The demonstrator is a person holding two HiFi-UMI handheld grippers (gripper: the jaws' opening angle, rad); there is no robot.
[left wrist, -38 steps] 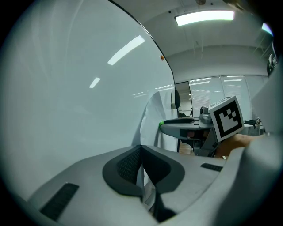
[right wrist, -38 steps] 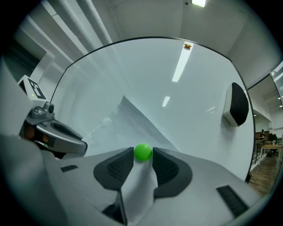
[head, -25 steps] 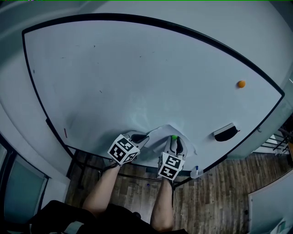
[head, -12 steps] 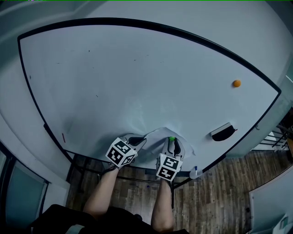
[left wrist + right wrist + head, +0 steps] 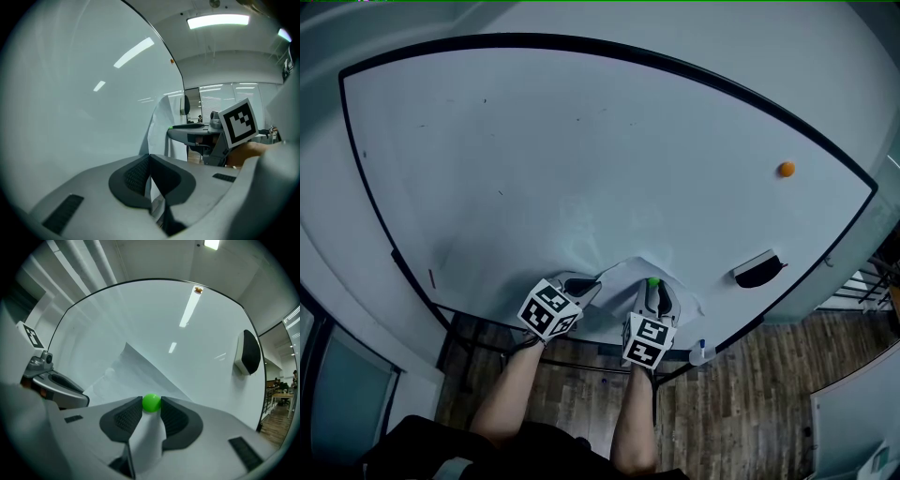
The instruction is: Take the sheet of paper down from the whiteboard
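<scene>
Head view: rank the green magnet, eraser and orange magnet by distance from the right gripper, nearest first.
1. green magnet: between the right gripper jaws, on the sheet of paper.
2. eraser: on the whiteboard, off to the right.
3. orange magnet: farther up and right, near the board's edge.

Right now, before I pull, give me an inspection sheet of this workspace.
Surface: whiteboard, upright, dark frame.
Job's things: paper low on the board, one edge lifted off; green magnet on it.
Clutter: orange magnet upper right; eraser on the board, right of the paper.
Grippers: left gripper shut on the paper's edge; right gripper shut on the green magnet.
Cables: nothing seen.
Surroundings: wood floor below.
</scene>
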